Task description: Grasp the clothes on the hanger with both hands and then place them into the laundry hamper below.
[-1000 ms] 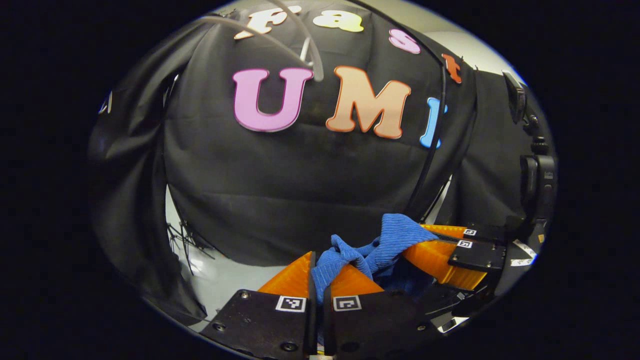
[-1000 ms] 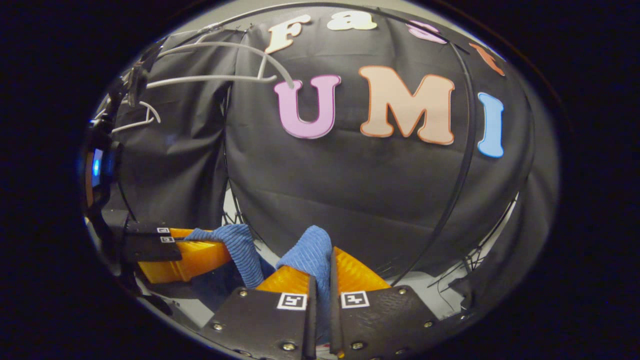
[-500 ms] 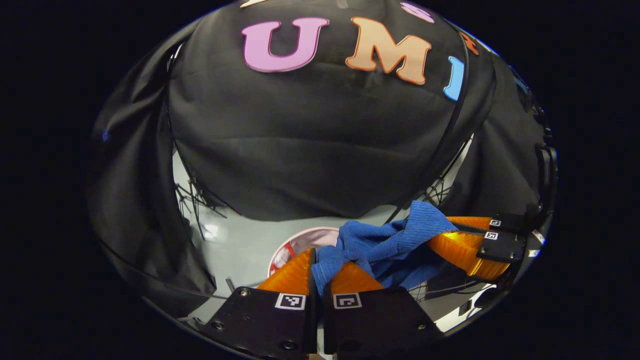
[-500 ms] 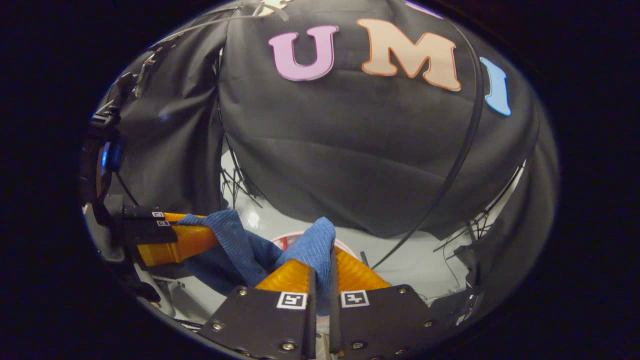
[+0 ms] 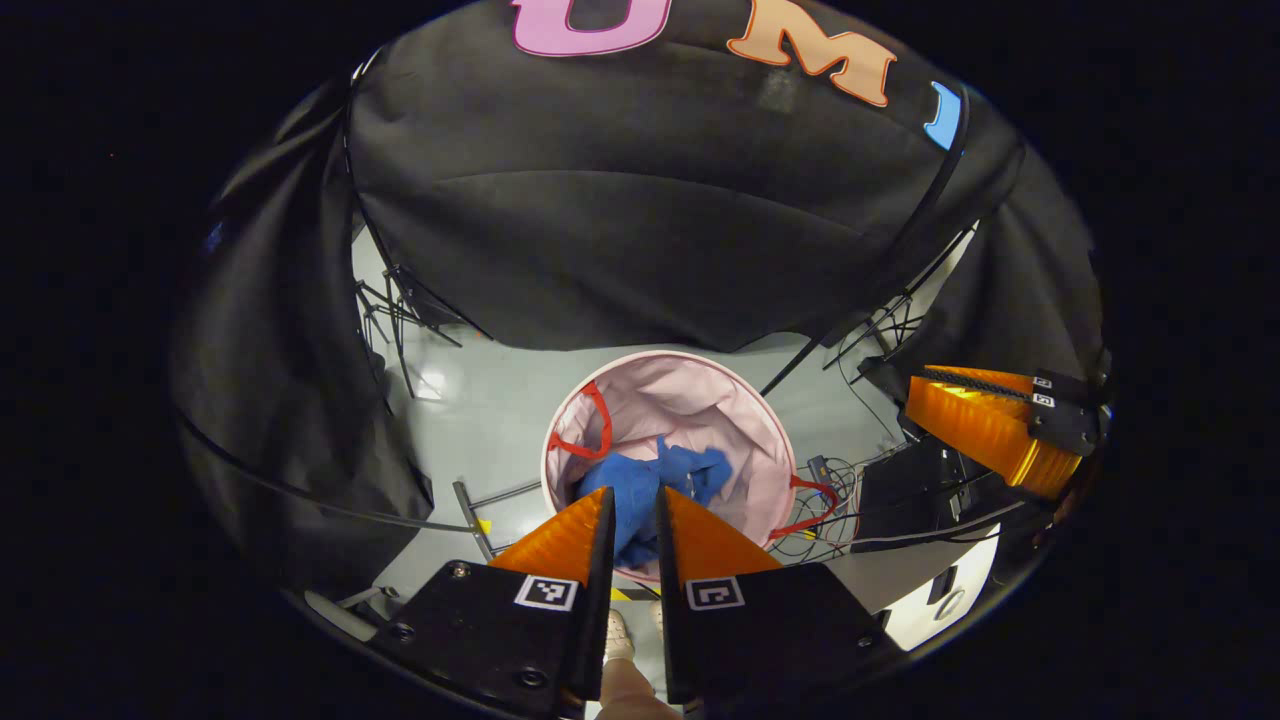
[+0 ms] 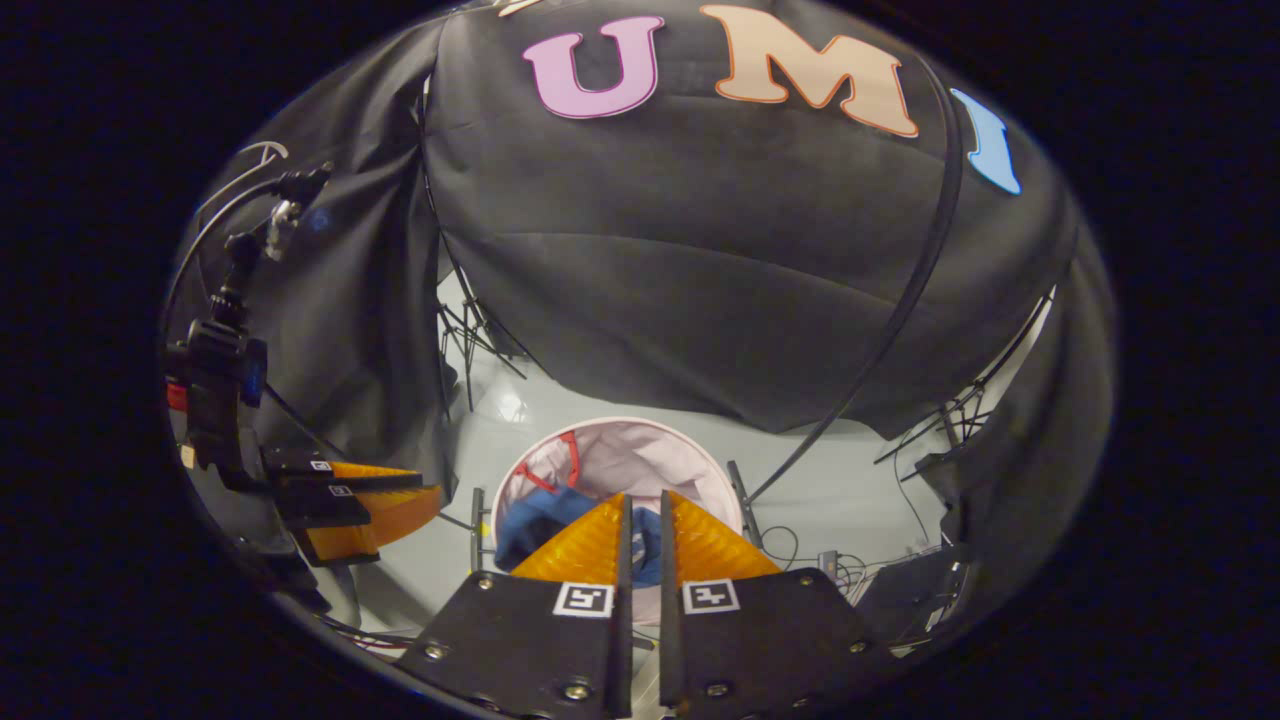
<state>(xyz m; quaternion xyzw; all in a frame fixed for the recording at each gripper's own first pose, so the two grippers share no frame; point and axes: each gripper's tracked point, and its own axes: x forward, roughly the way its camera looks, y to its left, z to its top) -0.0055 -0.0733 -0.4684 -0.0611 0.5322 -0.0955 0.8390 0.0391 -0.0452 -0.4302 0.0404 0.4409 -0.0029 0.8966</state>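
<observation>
Both views look down at a grey floor [image 5: 480, 400] inside a booth walled with black cloth [image 5: 640, 230]. On the floor stands a round hamper [image 5: 700, 400] with a pale pink lining and red handles [image 5: 598, 430].

The clothes [image 5: 650, 485] — a crumpled blue garment — lie inside the hamper, toward its near side. In the right gripper view the same clothes [image 6: 535, 520] sit low in the hamper [image 6: 630, 460], partly hidden behind that gripper's fingers.

The left gripper [image 5: 632, 505] hangs above the hamper. Its fingers are parted by a narrow gap and hold nothing; the blue cloth seen between them lies well below, in the hamper. In the right gripper view the left gripper [image 6: 430, 490] appears at the left edge, its fingers close together, with a black camera mount [image 6: 215, 390] above it.

The right gripper [image 6: 642, 510] also hangs over the hamper, fingers slightly apart with a slim gap and nothing between them. In the left gripper view the right gripper [image 5: 925, 395] shows at the right edge, tips pointing left, apart from the hamper.

Thin black stand legs [image 5: 395, 310] and loose cables [image 5: 850, 480] lie on the floor around the hamper — the cables just to its right.
</observation>
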